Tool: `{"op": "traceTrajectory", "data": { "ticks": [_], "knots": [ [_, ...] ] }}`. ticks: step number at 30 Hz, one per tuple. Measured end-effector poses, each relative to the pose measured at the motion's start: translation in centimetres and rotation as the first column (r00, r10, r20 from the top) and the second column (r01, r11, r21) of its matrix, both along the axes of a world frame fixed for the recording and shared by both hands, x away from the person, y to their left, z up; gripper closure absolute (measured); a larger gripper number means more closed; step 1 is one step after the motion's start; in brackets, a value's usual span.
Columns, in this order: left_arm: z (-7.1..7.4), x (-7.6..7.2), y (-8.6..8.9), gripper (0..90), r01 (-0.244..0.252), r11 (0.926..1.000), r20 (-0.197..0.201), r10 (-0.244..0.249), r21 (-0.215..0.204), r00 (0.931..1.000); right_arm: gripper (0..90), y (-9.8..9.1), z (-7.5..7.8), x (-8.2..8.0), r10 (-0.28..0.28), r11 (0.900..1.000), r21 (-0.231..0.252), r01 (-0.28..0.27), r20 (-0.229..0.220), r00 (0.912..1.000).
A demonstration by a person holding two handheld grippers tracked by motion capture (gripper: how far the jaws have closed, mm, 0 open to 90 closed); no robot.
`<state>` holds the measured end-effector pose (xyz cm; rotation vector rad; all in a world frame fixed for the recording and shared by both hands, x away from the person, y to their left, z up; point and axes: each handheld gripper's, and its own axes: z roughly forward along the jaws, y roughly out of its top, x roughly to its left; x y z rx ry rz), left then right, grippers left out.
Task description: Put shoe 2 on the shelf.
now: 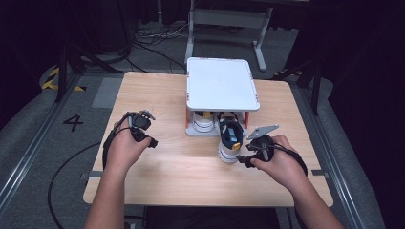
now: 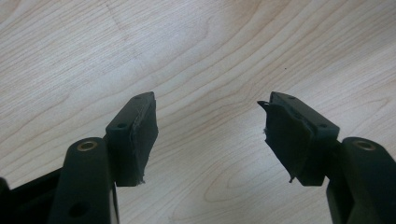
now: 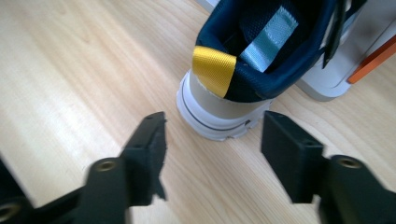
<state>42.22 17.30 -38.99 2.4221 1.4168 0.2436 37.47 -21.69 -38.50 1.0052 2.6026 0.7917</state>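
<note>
Right gripper point(image 3: 212, 140), jaws spread and empty, sits just behind the heel of a sneaker point(image 3: 243, 70); the shoe stands on the wooden table point(image 3: 70, 70) directly ahead of the jaws, apart from both pads, its yellow heel tab point(image 3: 214, 70) facing the gripper. The toe end of the sneaker reaches under a white two-tier rack point(image 1: 222, 85), beyond the gripper. A second sneaker point(image 1: 204, 122) stands on the rack's lower shelf, beyond and to the left. Left gripper point(image 2: 210, 135), jaws likewise spread and empty, hovers over bare tabletop, well apart from both shoes.
</note>
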Motion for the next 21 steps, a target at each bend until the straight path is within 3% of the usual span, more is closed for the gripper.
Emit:
{"op": "traceTrajectory", "data": {
  "ticks": [4,9,11,14,16,18,19,21],
  "knots": [
    [-0.1,-0.1,0.2,34.8,0.004,1.0000,0.000,-0.004,0.002,1.0000,33.7,0.8,-1.9,0.8,-0.064,0.9978,-0.019,0.063,-0.036,0.9973],
    [0.0,-0.4,0.5,34.7,-0.004,1.0000,-0.001,0.004,-0.002,1.0000,29.7,1.8,-3.9,1.5,-0.086,0.9960,-0.027,0.085,-0.063,0.9943],
    [0.0,-0.6,0.8,34.7,-0.007,1.0000,0.003,0.007,-0.006,1.0000,32.1,2.0,-4.2,1.8,-0.099,0.9946,-0.035,0.097,-0.056,0.9935],
    [0.0,-0.9,1.2,34.7,-0.024,0.9997,0.004,0.024,-0.006,0.9997,38.5,1.6,-3.7,2.5,-0.101,0.9940,-0.043,0.101,-0.018,0.9947],
    [0.0,-1.0,1.4,34.7,-0.031,0.9995,0.004,0.031,-0.008,0.9995,40.9,1.3,-3.0,2.8,-0.120,0.9927,0.010,0.120,-0.008,0.9927],
    [-0.1,-1.2,1.5,34.7,-0.040,0.9992,0.002,0.040,-0.006,0.9992,45.3,1.0,-2.3,3.3,-0.155,0.9866,0.059,0.152,0.039,0.9872],
    [-0.1,-1.3,1.6,34.7,-0.038,0.9993,0.001,0.038,-0.006,0.9993,44.7,1.0,-2.0,3.6,-0.159,0.9858,0.064,0.155,0.054,0.9859],
    [-0.1,-1.5,1.7,34.7,-0.044,0.9990,-0.001,0.044,-0.006,0.9990,42.7,1.0,-2.0,4.7,-0.155,0.9860,0.069,0.152,0.041,0.9871]
  ]
}}
